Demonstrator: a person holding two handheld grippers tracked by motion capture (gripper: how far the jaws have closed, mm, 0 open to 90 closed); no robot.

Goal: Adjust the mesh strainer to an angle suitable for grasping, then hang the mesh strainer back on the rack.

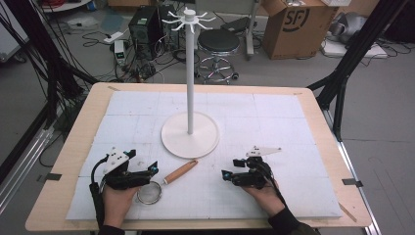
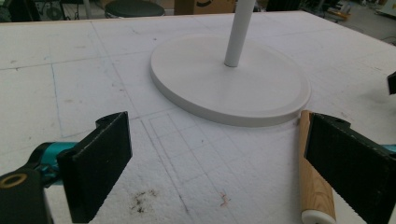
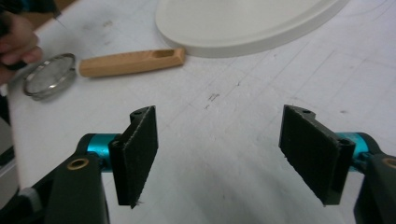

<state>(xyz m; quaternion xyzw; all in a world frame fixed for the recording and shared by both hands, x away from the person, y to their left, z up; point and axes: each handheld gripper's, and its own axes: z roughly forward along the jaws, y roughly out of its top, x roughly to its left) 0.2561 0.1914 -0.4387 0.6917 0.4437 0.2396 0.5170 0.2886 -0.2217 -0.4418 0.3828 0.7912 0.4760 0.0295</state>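
Note:
A small wire strainer (image 1: 149, 192) with a wooden handle (image 1: 180, 172) lies on the white mat in front of a white stand (image 1: 190, 139) that has a tall pole and hooks on top. My left gripper (image 1: 143, 160) rests at the near left, open. In the left gripper view (image 2: 217, 163) the handle (image 2: 314, 186) lies just inside the right jaw, partly hidden by it; the pads do not press on it. My right gripper (image 1: 230, 168) sits at the near right, open over bare mat (image 3: 217, 154). Its view shows the strainer (image 3: 49, 77) far off to the left.
The white foam mat (image 1: 274, 117) covers a wooden table (image 1: 78, 122). Behind the table stand a black stool (image 1: 218, 44), a cardboard box (image 1: 298, 27), electronics and cables. Black frame legs (image 1: 342, 73) rise at the right. The person's left hand (image 3: 16, 42) shows beside the strainer.

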